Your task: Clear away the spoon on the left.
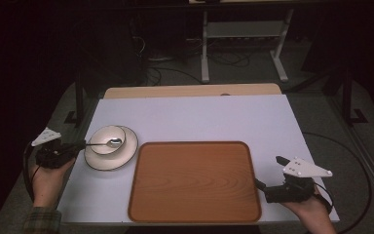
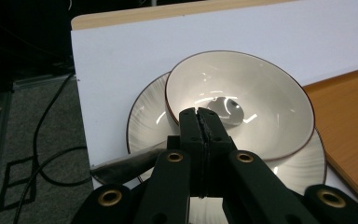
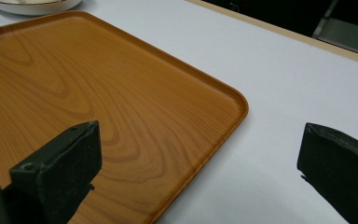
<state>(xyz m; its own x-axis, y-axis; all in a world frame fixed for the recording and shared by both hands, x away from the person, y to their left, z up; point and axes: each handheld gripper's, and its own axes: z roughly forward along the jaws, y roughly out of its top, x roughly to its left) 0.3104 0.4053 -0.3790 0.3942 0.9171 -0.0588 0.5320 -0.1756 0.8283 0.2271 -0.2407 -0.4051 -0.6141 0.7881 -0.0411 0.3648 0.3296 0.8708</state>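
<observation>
High view shows our left gripper [image 1: 80,145] clamped on the spoon [image 1: 108,143] in the bowl [image 1: 107,139], right gripper [image 1: 259,185] wide open and empty beside the bare tray [image 1: 195,214], so loading's barely started.

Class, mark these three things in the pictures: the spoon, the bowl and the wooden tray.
spoon [image 1: 113,143]: high view, on its shiny scoop lying inside the bowl.
bowl [image 2: 265,100]: left gripper view, on its bare inner wall.
wooden tray [image 3: 121,88]: right gripper view, on its bare wood-grain floor.

wooden tray [image 3: 98,93], white table [image 3: 270,93], tool [image 3: 198,161] agape
</observation>
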